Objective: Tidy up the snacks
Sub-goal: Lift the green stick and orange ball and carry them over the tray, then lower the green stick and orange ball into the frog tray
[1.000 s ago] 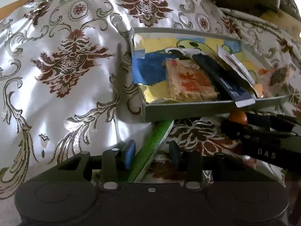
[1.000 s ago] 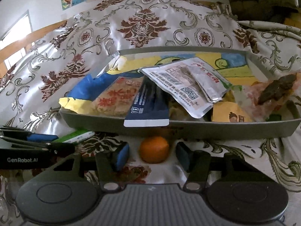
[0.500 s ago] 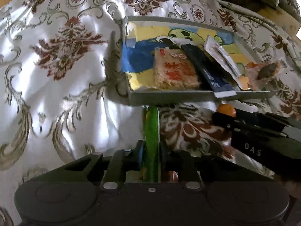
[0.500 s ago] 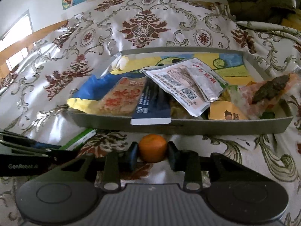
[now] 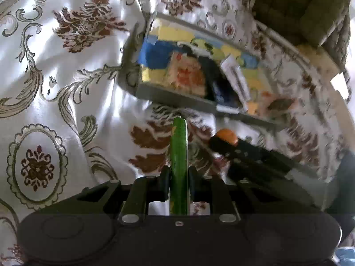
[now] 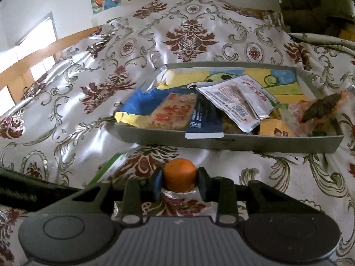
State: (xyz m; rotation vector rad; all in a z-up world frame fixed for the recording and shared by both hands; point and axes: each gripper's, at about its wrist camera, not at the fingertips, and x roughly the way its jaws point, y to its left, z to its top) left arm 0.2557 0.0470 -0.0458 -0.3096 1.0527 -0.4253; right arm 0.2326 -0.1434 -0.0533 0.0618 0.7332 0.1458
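Shiny white cloth with dark red flowers and grey scrolls covers the surface, and a shallow grey tray sits on it, holding a heap of snack packets — white, dark blue, orange and red. Just in front of the tray, the right gripper has its jaws pinched on a small orange. Beside it, the left gripper has its jaws pressed on a thin green packet, held edge-up — pointing toward the tray.
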